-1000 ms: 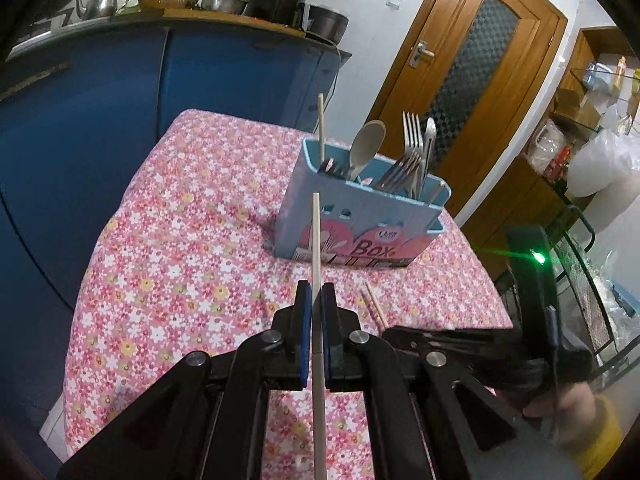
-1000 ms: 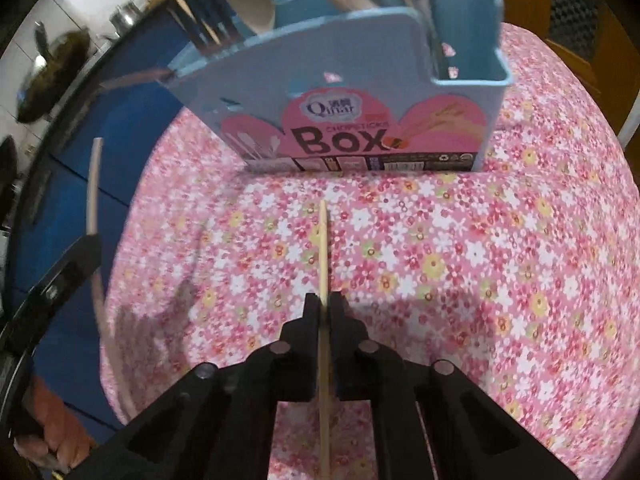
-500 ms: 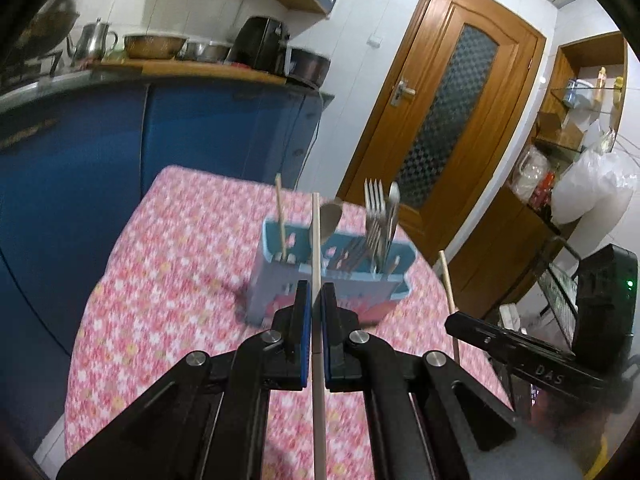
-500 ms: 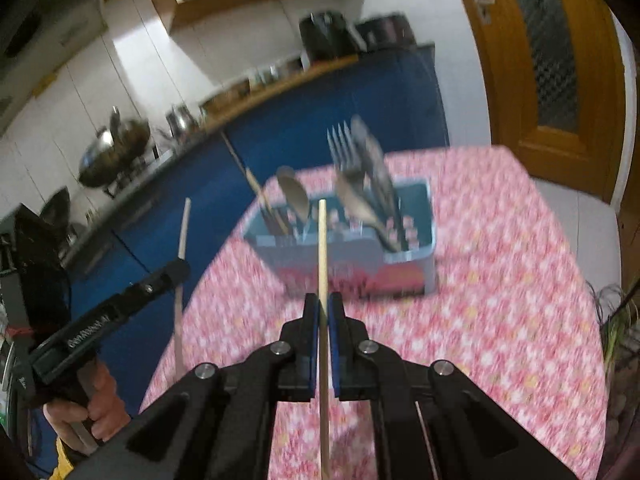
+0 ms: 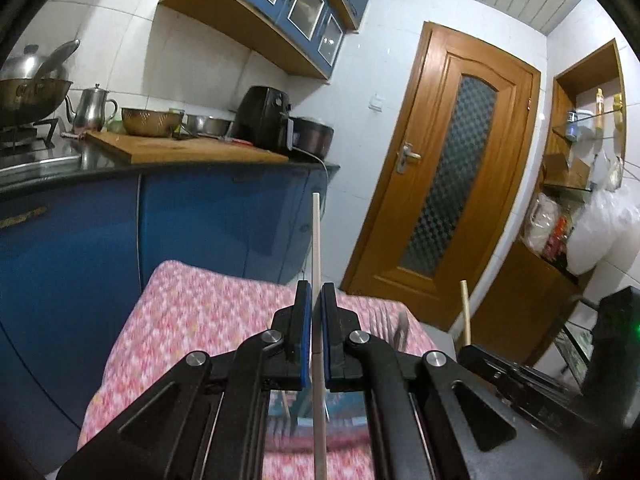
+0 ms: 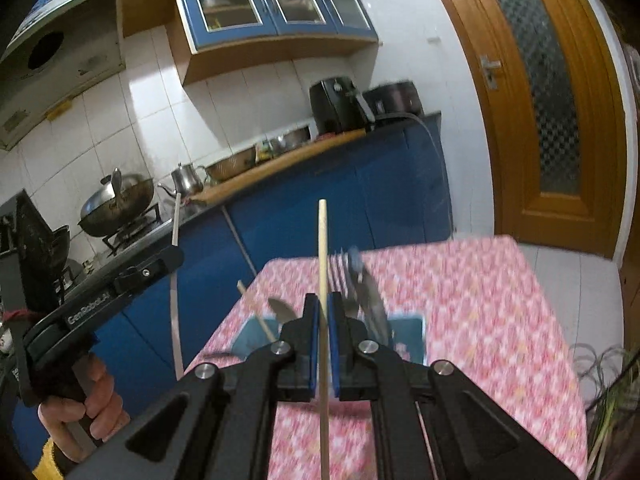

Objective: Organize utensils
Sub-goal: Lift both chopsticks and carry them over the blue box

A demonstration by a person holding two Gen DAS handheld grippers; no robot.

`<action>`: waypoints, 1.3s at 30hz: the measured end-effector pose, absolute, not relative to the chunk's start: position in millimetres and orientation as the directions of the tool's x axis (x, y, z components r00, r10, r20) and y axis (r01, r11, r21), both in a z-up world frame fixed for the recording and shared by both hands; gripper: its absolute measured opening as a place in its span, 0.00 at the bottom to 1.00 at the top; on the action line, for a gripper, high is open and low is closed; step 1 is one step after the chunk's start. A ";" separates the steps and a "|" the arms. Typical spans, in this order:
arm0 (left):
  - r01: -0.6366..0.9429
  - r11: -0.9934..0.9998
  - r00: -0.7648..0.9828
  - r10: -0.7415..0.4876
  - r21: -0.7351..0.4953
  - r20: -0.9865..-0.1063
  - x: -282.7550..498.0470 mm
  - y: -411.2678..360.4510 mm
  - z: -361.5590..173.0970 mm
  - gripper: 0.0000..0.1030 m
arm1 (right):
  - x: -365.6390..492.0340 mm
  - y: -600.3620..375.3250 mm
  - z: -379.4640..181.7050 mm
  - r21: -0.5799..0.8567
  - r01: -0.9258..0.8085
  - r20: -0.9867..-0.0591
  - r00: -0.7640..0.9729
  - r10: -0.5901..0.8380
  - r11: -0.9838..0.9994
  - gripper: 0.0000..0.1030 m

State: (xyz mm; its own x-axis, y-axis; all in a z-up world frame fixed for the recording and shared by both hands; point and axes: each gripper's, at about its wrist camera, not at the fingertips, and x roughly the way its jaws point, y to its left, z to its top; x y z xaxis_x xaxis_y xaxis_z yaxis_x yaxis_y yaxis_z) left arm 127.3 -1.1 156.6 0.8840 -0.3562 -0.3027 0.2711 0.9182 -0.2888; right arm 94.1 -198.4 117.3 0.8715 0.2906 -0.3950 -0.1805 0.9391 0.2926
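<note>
My left gripper [image 5: 316,300] is shut on a pale wooden chopstick [image 5: 316,240] that points up past the jaws. My right gripper [image 6: 323,312] is shut on a second chopstick [image 6: 322,240], also upright. Both are raised above the table. The blue utensil box [image 6: 408,334] sits below and behind my right fingers, with forks [image 6: 340,272], a spoon [image 6: 282,310] and a chopstick [image 6: 256,312] standing in it. In the left wrist view only fork tips [image 5: 380,320] show past the fingers. The left gripper [image 6: 172,256] with its chopstick shows in the right view; the right gripper's chopstick [image 5: 465,312] shows in the left view.
The table carries a pink floral cloth [image 6: 480,300]. Blue cabinets [image 5: 200,232] and a counter with a kettle [image 5: 92,108], bowls and a wok stand behind it. A wooden door [image 5: 448,184] is at the right, with shelves and bags [image 5: 600,236] beside it.
Both grippers have lifted and tilted up with their chopsticks. The right chopstick came off the cloth. The box has dropped low in both views.
</note>
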 end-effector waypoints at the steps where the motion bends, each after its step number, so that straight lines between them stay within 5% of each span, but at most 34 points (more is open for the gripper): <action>1: 0.264 0.922 0.891 -0.346 -0.285 -0.294 133.2 -3.1 157.1 0.02 | 98.7 -198.7 119.5 0.281 -0.182 -0.379 0.881 0.283 0.942 0.06; 16: 0.221 0.949 0.935 -0.271 -0.224 -0.227 187.6 -28.5 111.6 0.03 | 146.0 -201.7 100.1 0.149 -0.223 -0.197 0.948 0.250 0.963 0.06; 22: 0.228 0.959 0.948 -0.257 -0.165 -0.185 179.2 -33.3 110.3 0.02 | 160.5 -207.0 78.7 0.166 -0.215 -0.203 0.948 0.247 0.962 0.06; 39: 0.229 0.952 0.932 -0.275 -0.204 -0.236 175.1 -28.4 96.5 0.02 | 154.5 -202.0 69.2 0.128 -0.211 -0.214 0.948 0.234 0.969 0.06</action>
